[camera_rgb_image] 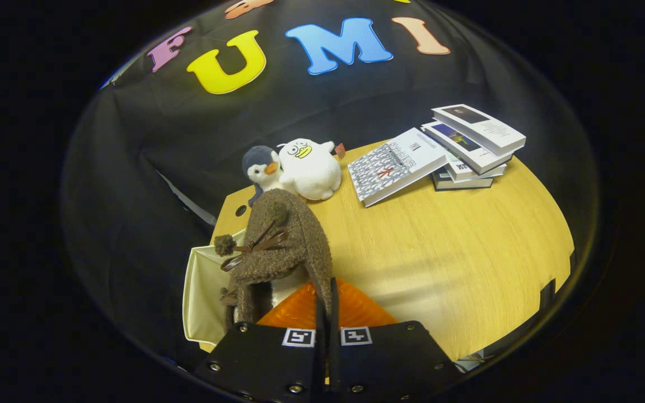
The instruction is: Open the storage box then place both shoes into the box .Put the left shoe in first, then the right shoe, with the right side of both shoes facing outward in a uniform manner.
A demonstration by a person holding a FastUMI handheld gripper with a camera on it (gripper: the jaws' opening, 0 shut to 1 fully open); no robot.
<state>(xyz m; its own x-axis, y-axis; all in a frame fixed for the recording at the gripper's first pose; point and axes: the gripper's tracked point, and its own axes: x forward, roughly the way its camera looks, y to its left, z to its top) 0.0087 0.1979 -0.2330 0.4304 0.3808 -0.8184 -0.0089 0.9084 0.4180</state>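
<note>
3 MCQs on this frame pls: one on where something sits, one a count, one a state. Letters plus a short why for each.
1. Where is the brown fuzzy shoe?
A. On the stack of books
B. Held up at the gripper, above the cream storage box
C. Flat on the table's far side

2. How many plush toys sit at the back of the wooden table?
A. One
B. Two
C. Four

3. How do the gripper's fingers stand?
A. Closed on the shoe's rim
B. Wide open
C. Around a book

Answers:
1 B, the shoe hangs from the fingers over the box.
2 B, a penguin and a white duck.
3 A, both fingers press the shoe's edge with almost no gap.
</note>
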